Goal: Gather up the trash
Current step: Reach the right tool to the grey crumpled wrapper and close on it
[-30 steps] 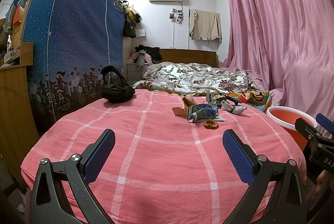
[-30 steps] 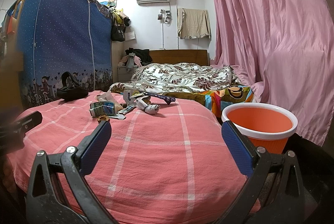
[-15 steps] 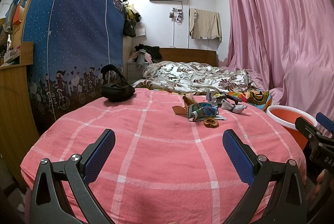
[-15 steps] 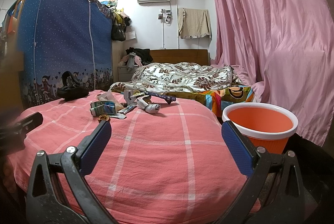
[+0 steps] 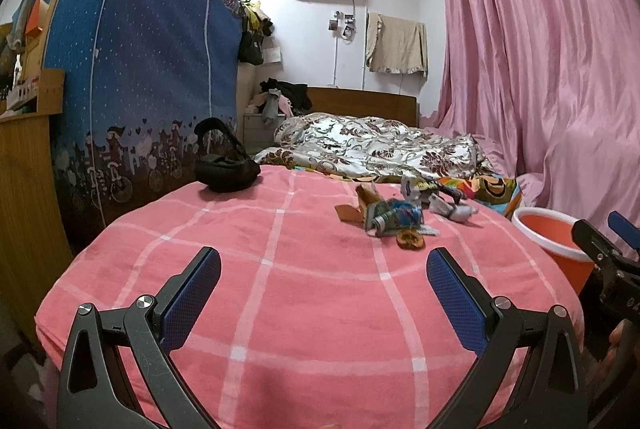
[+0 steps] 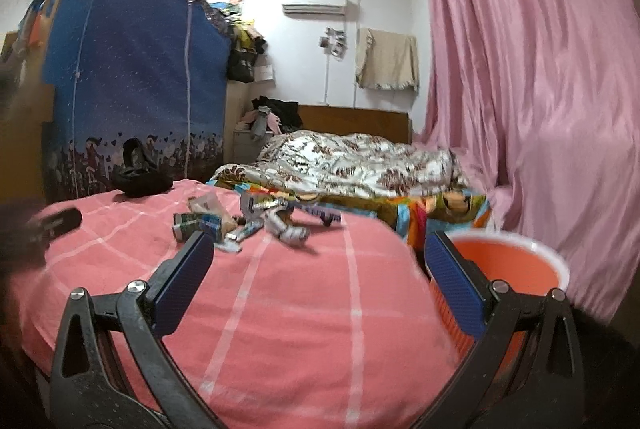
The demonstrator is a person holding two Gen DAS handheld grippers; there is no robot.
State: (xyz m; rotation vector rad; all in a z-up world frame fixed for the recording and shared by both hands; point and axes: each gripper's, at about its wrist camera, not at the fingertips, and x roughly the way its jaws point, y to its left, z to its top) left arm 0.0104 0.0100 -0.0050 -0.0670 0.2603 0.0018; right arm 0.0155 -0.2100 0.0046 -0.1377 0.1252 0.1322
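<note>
A small heap of trash (image 5: pixel 396 215) lies on the pink checked bedcover: crumpled wrappers, a torn brown carton, a flattened tube. The right wrist view shows the same trash (image 6: pixel 244 219) ahead and left of centre. An orange bucket (image 6: pixel 506 265) with a white rim stands off the bed's right side; the bucket (image 5: pixel 550 239) also shows at the right of the left wrist view. My left gripper (image 5: pixel 322 287) is open over bare cover, well short of the heap. My right gripper (image 6: pixel 318 269) is open and holds nothing.
A black bag (image 5: pixel 224 171) rests at the cover's far left. A floral quilt (image 5: pixel 376 149) lies beyond the trash. A blue fabric wardrobe (image 5: pixel 140 77) stands at left and a pink curtain (image 5: pixel 540 69) at right. The other gripper's tip (image 5: pixel 600 249) shows near the bucket.
The right gripper has swung left and forward toward the trash, blurring its view; the bucket now sits behind its right finger. The left gripper has hardly moved.
</note>
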